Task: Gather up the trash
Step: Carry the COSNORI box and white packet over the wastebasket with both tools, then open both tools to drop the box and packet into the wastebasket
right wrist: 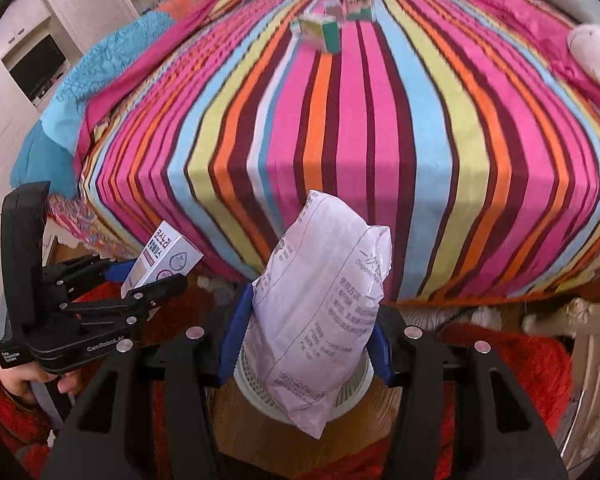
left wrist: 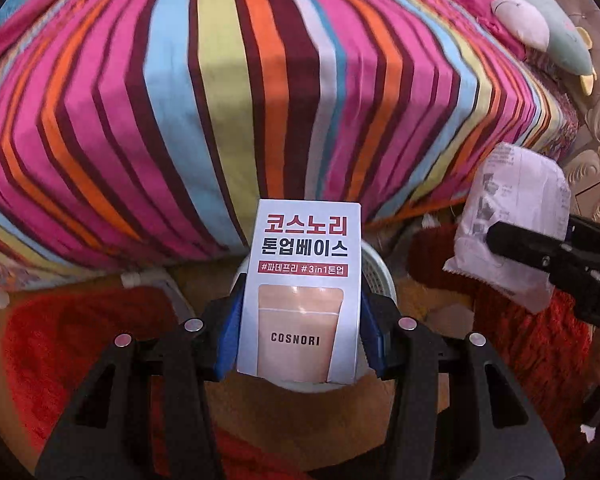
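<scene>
Left wrist view: the left gripper (left wrist: 300, 336) pinches a white Cosnori box (left wrist: 302, 288) upright between its blue pads, one pad pressed on each side. Behind the box a white basket (left wrist: 376, 276) shows its slotted rim, standing on the floor between red rugs (left wrist: 60, 344). A striped bedspread (left wrist: 220, 100) fills the view from nine to two o'clock. At three o'clock the right gripper (left wrist: 496, 244) clamps a pale printed bag (left wrist: 512, 232). A plush toy (left wrist: 540, 24) lies at one o'clock.

Right wrist view: the right gripper (right wrist: 304, 344) squeezes the printed bag (right wrist: 320, 312) between its blue pads, directly over the basket (right wrist: 256, 380). At nine o'clock the left gripper (right wrist: 152, 284), held by a hand (right wrist: 24, 380), grips the box (right wrist: 168, 260). More small cartons (right wrist: 332, 20) stand on the bedspread (right wrist: 340, 140) at twelve o'clock, blurred.
</scene>
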